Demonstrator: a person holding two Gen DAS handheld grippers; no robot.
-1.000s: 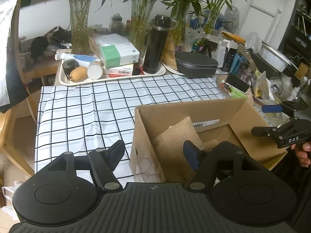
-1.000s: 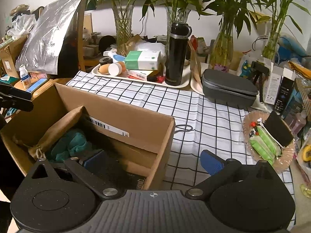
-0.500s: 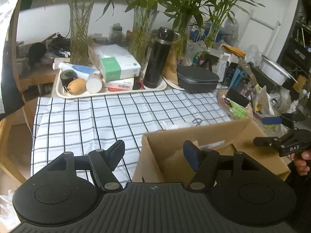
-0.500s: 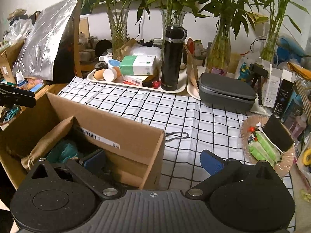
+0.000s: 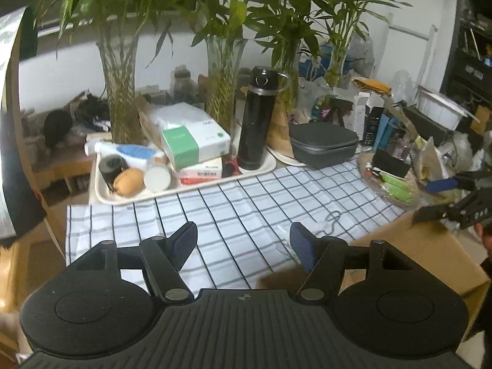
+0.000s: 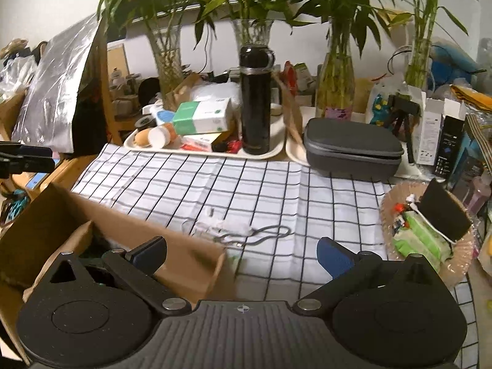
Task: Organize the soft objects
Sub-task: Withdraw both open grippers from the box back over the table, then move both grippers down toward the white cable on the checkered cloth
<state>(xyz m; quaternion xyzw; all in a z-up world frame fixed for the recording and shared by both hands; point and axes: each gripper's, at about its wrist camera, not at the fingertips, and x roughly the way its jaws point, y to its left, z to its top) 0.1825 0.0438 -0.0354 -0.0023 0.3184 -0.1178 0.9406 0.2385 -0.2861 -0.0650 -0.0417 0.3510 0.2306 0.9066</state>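
A brown cardboard box [image 6: 101, 224] sits at the near edge of the checked tablecloth [image 6: 261, 190], low in both views; it also shows in the left wrist view [image 5: 430, 246]. A tan cloth bag [image 6: 58, 255] lies inside it, mostly hidden. My left gripper [image 5: 243, 243] is open and empty above the cloth. My right gripper [image 6: 243, 252] is open and empty, its left finger over the box. A thin cord with white plastic [image 6: 233, 230] lies on the cloth behind the box. The right gripper also shows in the left wrist view [image 5: 452, 200].
A cream tray [image 6: 203, 150] with a black flask [image 6: 255, 101], boxes and tubes stands at the back. A grey zip case [image 6: 350, 150] sits beside it. A woven basket [image 6: 430, 233] with green packets is at the right. Glass vases with bamboo line the back.
Both grippers have pulled back and up. The box has dropped lower in both views and more tablecloth shows. Both stay open.
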